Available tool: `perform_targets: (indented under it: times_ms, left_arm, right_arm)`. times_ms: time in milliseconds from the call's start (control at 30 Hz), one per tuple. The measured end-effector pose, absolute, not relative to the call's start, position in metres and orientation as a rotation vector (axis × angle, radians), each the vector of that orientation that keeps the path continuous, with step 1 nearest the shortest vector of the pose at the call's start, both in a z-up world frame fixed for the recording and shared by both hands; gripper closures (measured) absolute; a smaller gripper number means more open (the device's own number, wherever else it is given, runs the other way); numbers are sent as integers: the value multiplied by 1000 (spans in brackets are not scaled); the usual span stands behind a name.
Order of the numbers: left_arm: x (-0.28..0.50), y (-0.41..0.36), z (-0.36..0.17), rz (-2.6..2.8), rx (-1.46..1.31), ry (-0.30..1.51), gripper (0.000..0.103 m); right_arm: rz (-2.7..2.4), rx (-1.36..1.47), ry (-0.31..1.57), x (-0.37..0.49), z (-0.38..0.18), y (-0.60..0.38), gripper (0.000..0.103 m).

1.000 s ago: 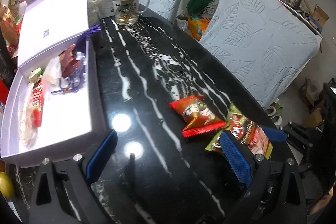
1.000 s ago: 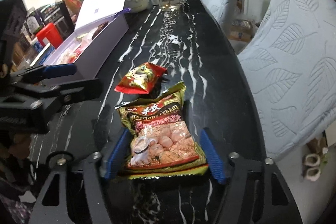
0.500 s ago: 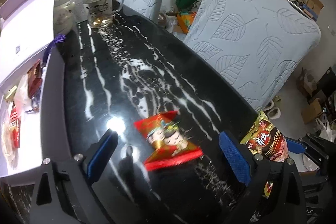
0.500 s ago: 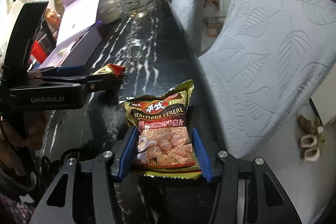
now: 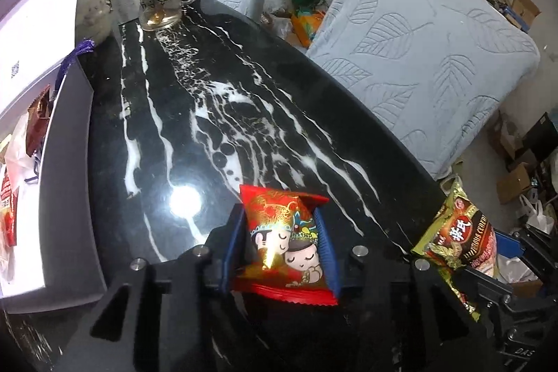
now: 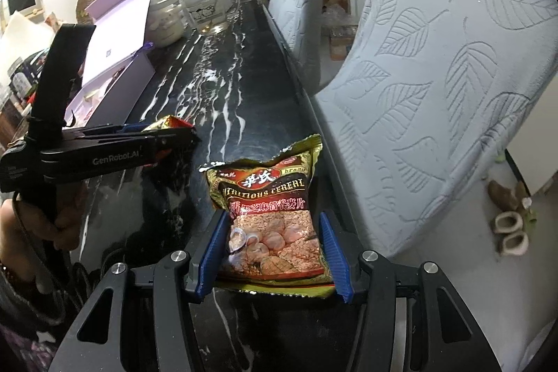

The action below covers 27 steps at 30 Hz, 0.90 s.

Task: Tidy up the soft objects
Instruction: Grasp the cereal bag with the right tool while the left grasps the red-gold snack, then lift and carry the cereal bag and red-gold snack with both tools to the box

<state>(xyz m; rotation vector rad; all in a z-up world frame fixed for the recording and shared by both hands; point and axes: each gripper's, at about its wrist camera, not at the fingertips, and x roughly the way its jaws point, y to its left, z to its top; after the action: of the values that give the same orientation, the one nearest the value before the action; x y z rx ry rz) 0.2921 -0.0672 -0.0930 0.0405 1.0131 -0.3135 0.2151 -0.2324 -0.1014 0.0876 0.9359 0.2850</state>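
Purple cardboard is at my far left: the open box (image 5: 66, 169) where I think the packets must go, with some packets already inside, though its inside is cut off by the picture edge and I cannot count them. Next to it the black marble table (image 5: 209, 114) is very shiny, with a strong lamp reflection.

My left gripper (image 5: 280, 248) has just been closing, and now its blue pads press both sides of the red packet (image 5: 284, 243), low over the table. I judge the foil is slippery and full of air, so the packet can slide out or turn when I lift it toward the box. I also cannot see how deep the pads hold it.

Further right, my right gripper (image 6: 273, 258) is clamped on the cereal bag (image 6: 270, 218), near the table edge beside the chair (image 6: 436, 100). If this hold slips, the bag may fall to the floor. The bottom of the bag is hidden under the fingers, so I cannot tell if it is lifted or lying on the table.

Both grippers are near each other, so they may collide on the way.
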Motion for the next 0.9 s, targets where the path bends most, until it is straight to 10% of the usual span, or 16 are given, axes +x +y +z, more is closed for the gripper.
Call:
perform_targets:
  times_ms: [900]
  left_arm:
    - [197,-68,-91,-431,126,1020,65]
  right_arm:
    - [284,90,940,140,-104,-218,50]
